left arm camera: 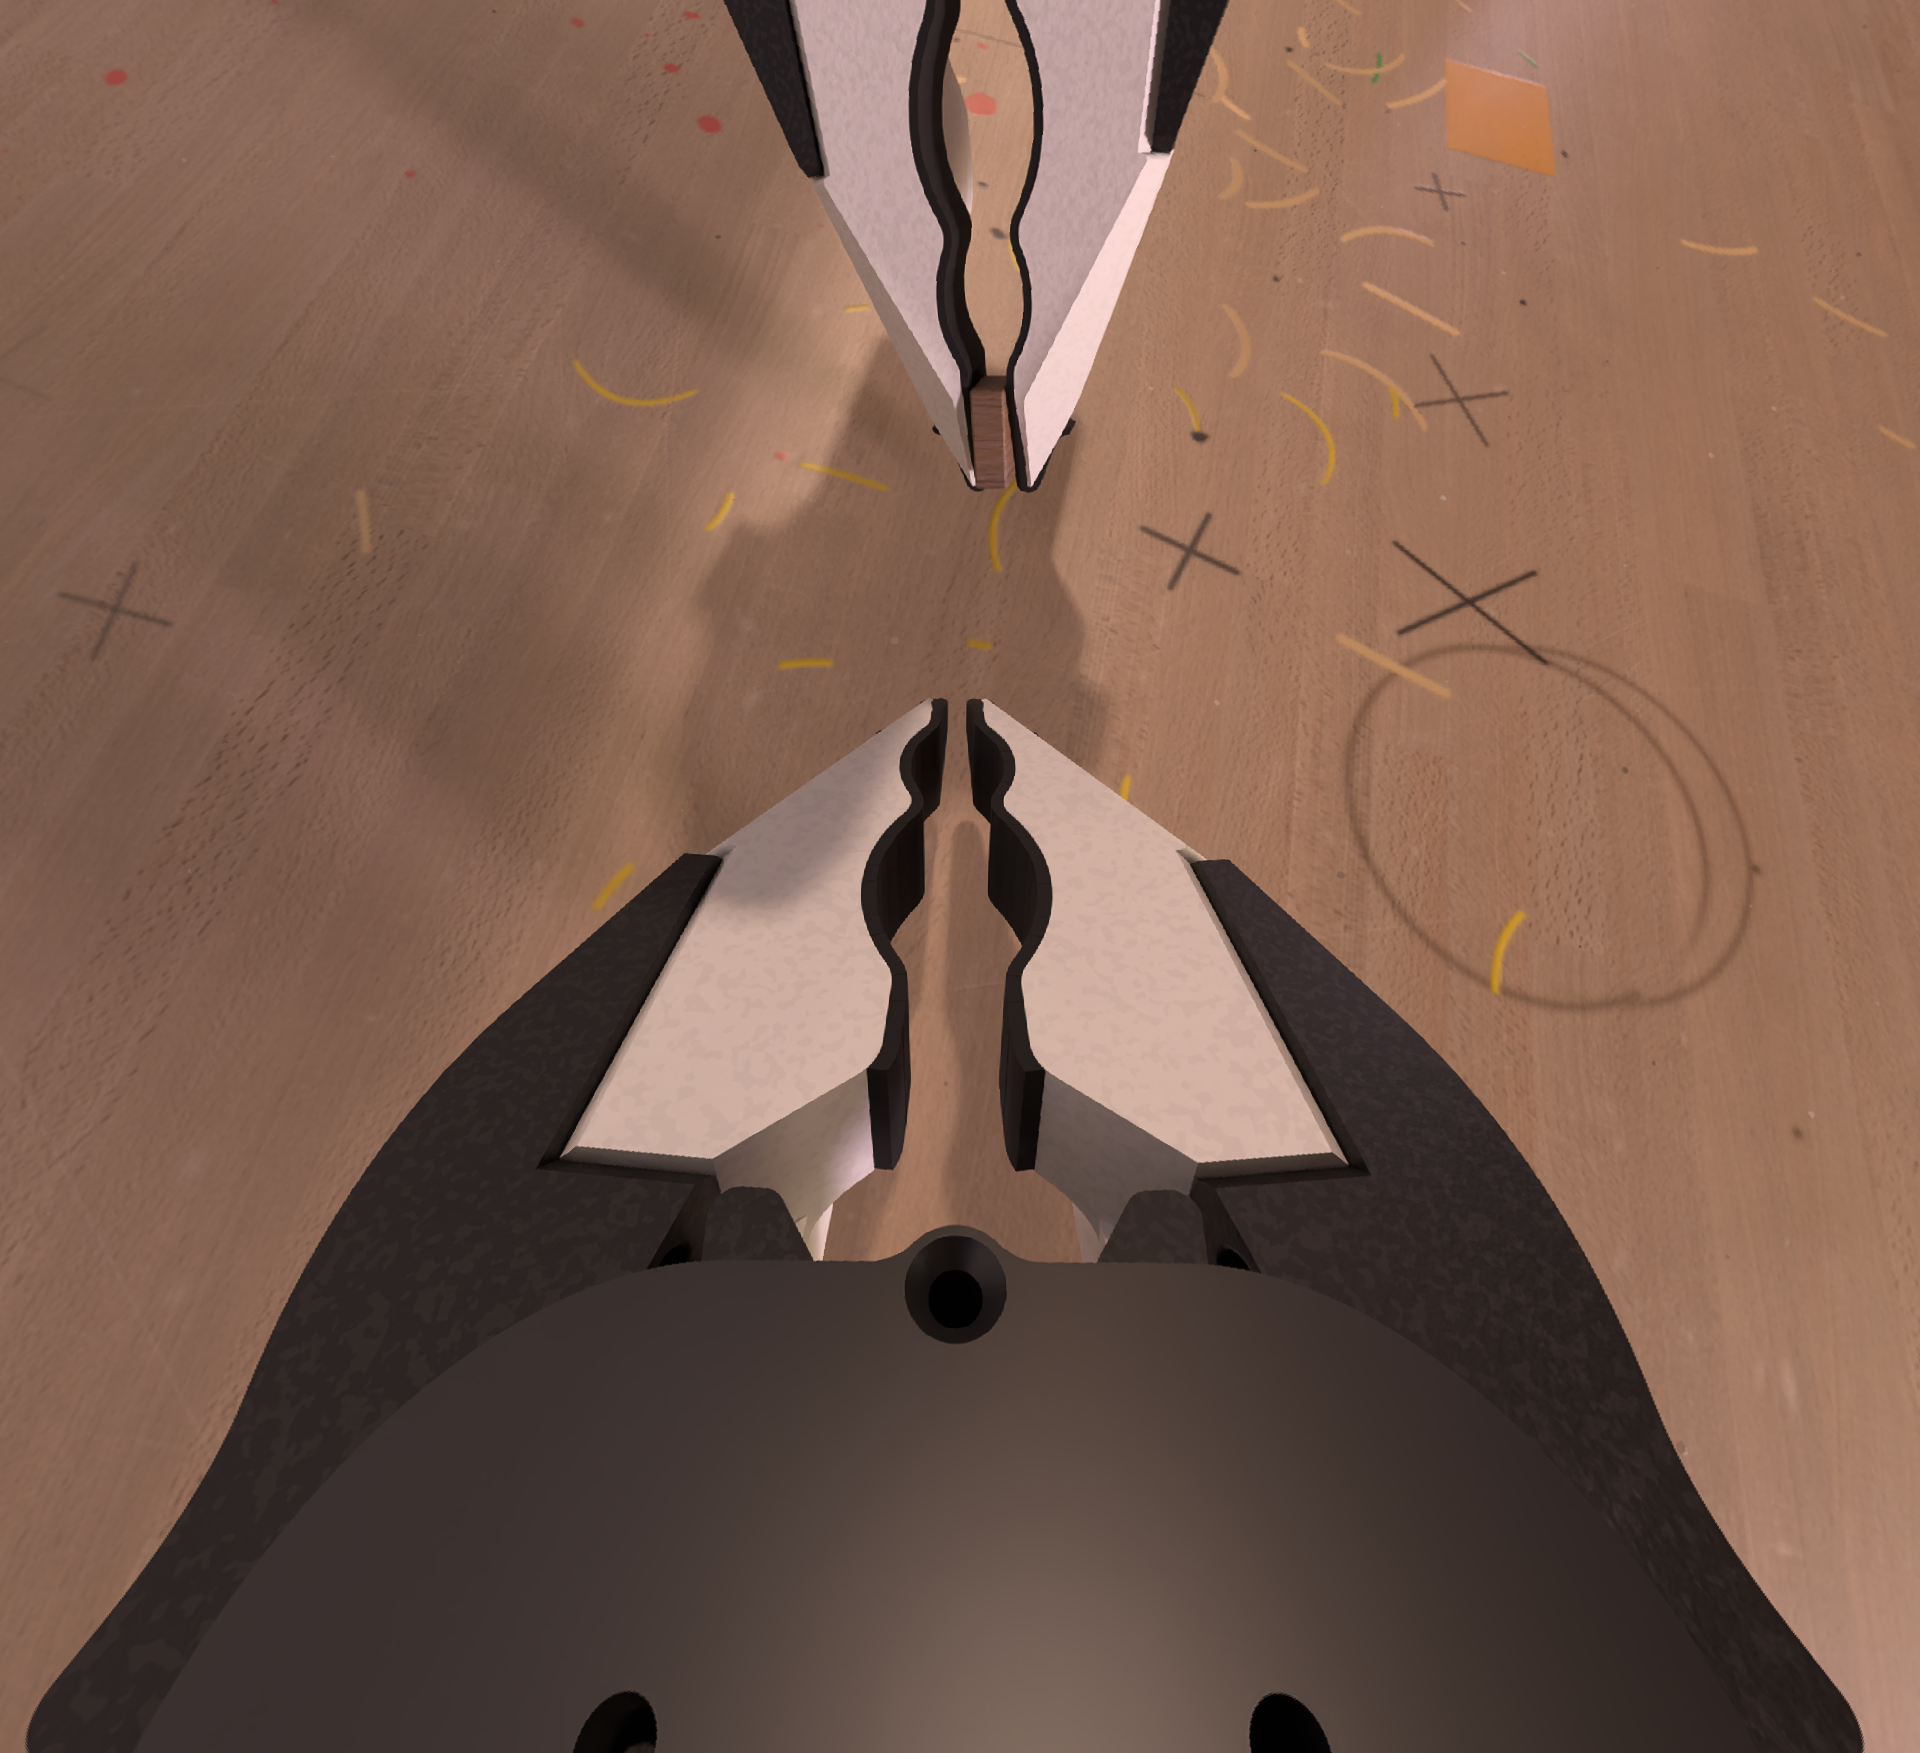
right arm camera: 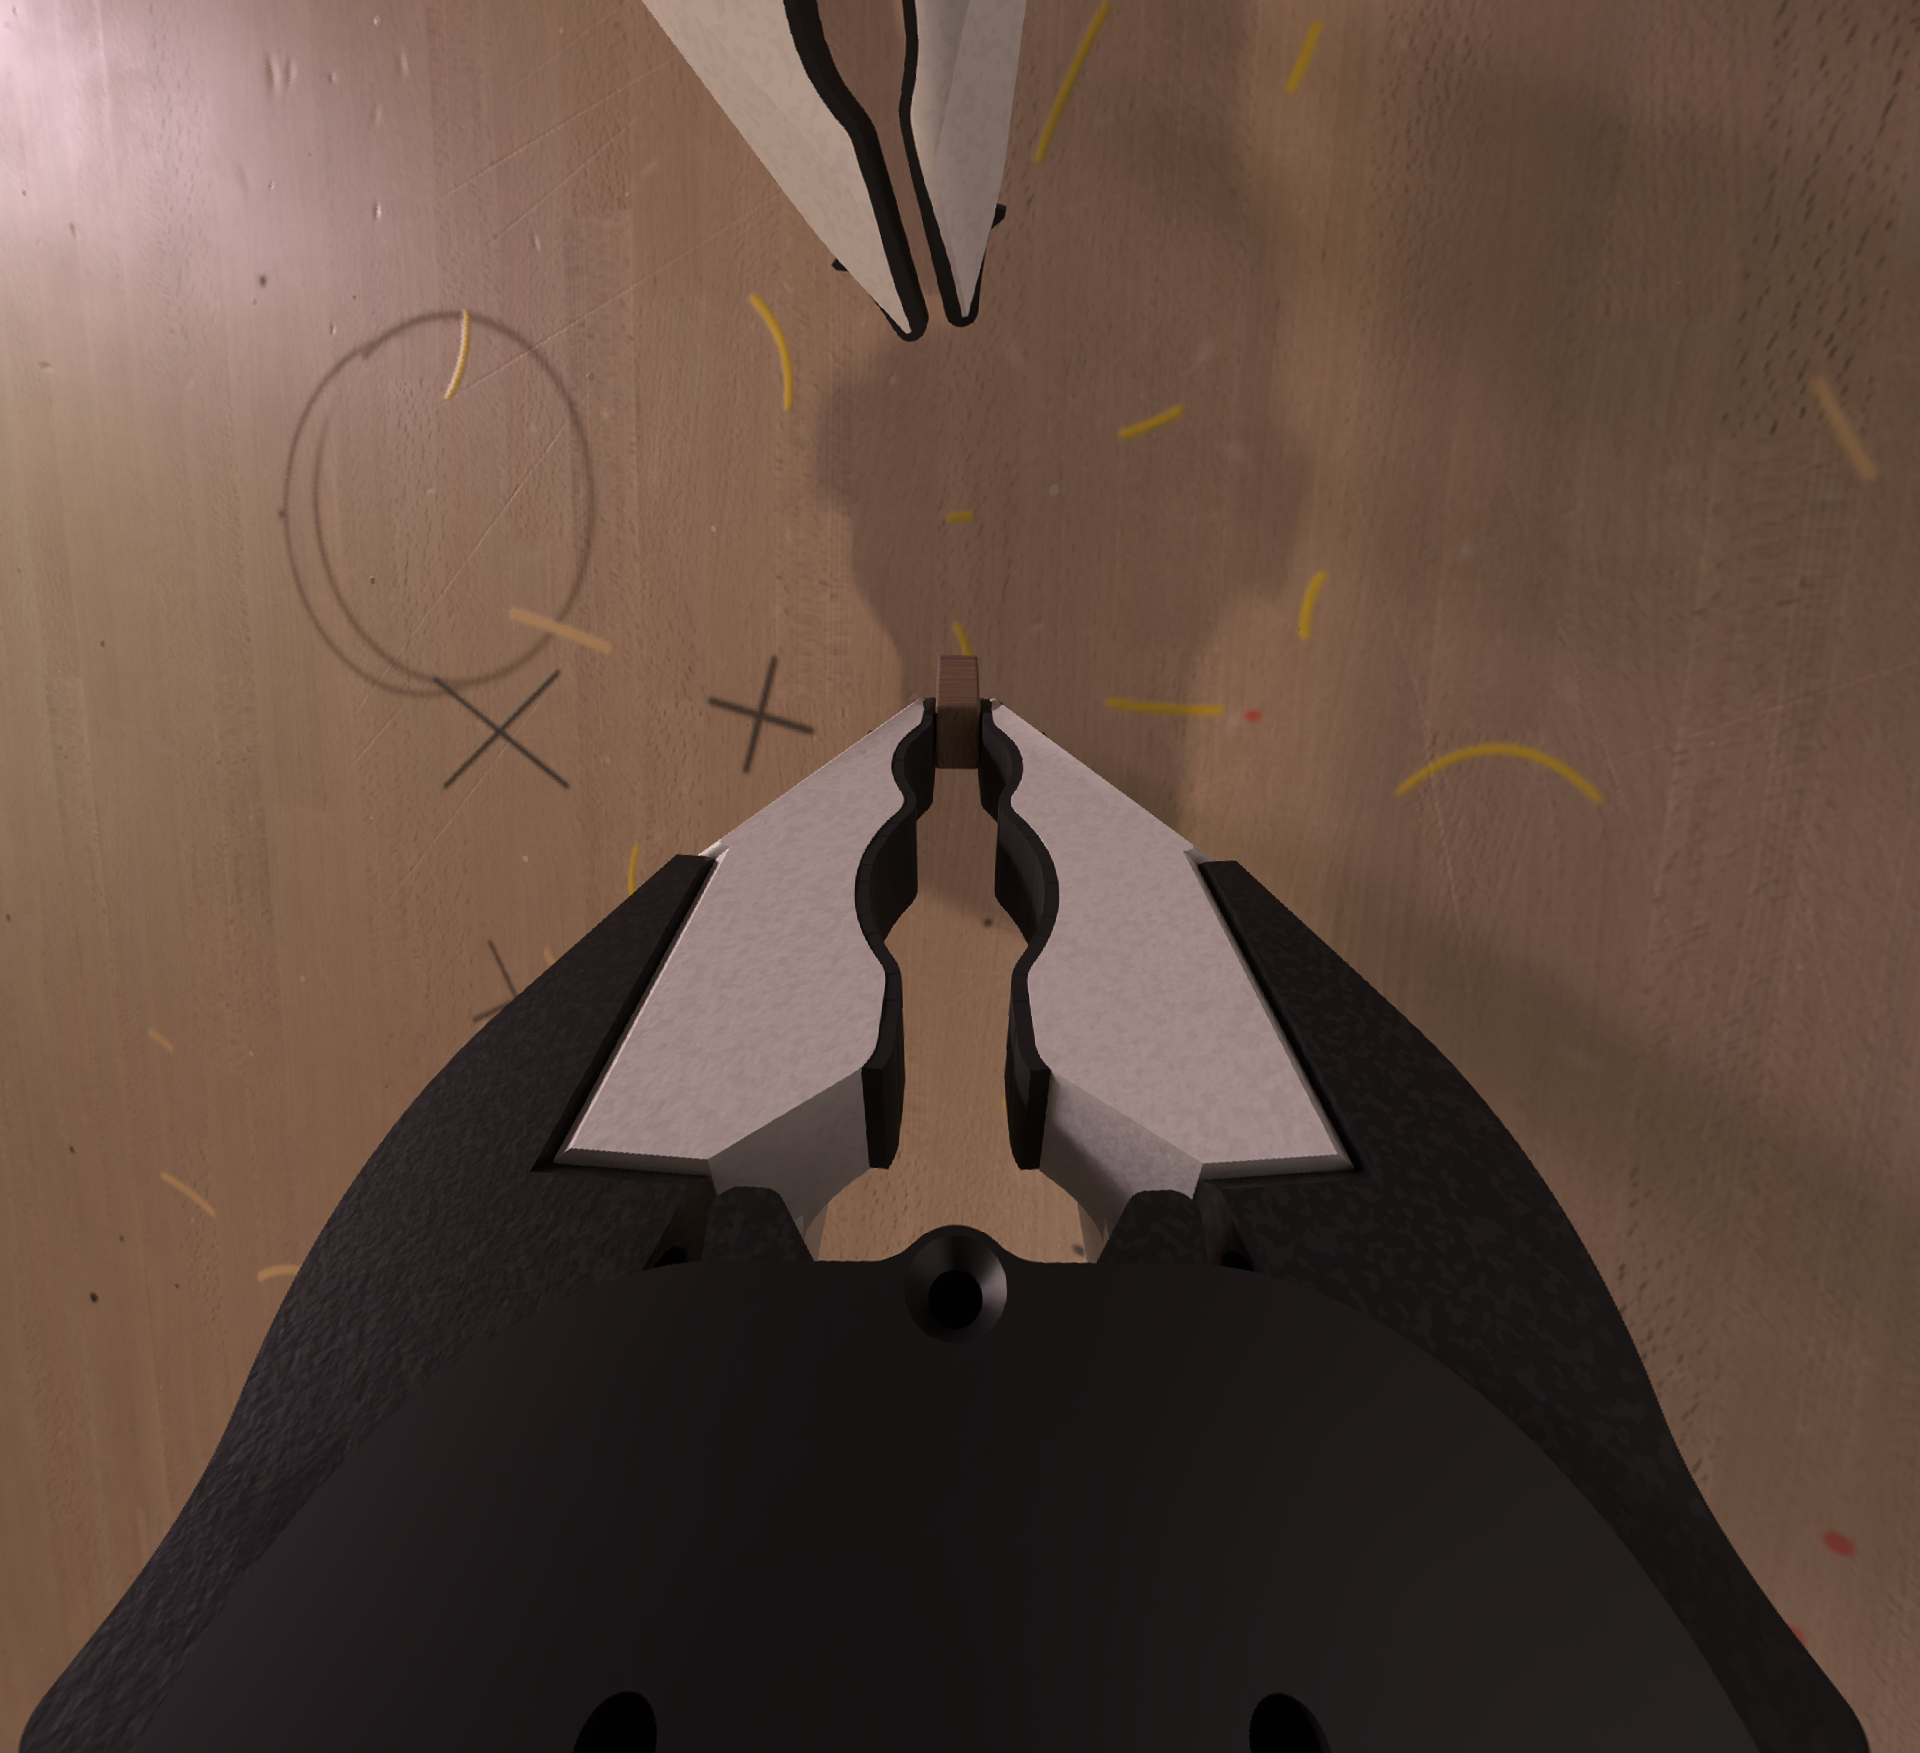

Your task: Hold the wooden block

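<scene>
A small dark wooden block (right arm camera: 958, 711) is pinched between the tips of my right gripper (right arm camera: 958, 716) and sticks out a little past them, above the table. In the left wrist view the same block (left arm camera: 994, 439) shows in the right gripper (left arm camera: 997, 456), which points toward me from the top. My left gripper (left arm camera: 957, 709) is shut and empty, its tips nearly touching, a short way from the block. It also shows in the right wrist view (right arm camera: 940, 316), tip to tip with the right one but apart.
A wooden tabletop (left arm camera: 416, 353) lies below, marked with pencil crosses (left arm camera: 1190, 550), a drawn circle (left arm camera: 1548, 825), yellow shavings and red specks. An orange flat patch (left arm camera: 1498, 116) lies at the far right.
</scene>
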Tool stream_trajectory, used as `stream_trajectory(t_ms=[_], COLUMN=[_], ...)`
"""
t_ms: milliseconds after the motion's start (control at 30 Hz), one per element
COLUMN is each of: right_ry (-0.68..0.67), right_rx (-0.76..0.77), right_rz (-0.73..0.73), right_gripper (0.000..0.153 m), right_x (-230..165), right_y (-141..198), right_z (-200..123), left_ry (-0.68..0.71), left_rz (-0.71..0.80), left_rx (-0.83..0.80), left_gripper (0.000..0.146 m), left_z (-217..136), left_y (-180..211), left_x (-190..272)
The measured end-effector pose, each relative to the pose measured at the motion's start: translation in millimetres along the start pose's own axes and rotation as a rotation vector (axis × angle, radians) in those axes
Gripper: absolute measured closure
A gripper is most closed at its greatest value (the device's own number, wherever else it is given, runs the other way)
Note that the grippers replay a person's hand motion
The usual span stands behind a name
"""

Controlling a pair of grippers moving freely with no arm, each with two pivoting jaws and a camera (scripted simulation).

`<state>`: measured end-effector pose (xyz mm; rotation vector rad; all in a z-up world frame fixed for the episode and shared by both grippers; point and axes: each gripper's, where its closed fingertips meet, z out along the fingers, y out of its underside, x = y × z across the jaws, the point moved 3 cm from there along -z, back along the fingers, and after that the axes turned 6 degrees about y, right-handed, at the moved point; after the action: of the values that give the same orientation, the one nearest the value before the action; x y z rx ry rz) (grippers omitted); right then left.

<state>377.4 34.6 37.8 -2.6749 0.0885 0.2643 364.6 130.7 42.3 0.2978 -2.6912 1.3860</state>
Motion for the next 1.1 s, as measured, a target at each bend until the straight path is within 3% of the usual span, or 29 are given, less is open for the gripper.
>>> stream_trajectory(t_ms=[533,933,1100], right_ry=[0.004,0.083,0.102], right_rx=[0.032,0.214,0.241], right_rz=[0.024,0.323,0.349], right_gripper=[0.146,0.146,0.146], right_x=[1.2,-1.5,-3.6], right_y=[-5.0,-7.5,-6.8], right_z=[0.2,9.2,9.6], left_ry=[-0.004,-0.062,-0.032], left_rz=[0.005,-0.025,-0.051], left_rx=[-0.001,0.009,0.008], left_gripper=[0.142,0.143,0.142], left_z=[0.0,-2.8,-2.7], left_y=[-0.1,0.3,0.6], left_x=[0.2,-6.1,-5.3])
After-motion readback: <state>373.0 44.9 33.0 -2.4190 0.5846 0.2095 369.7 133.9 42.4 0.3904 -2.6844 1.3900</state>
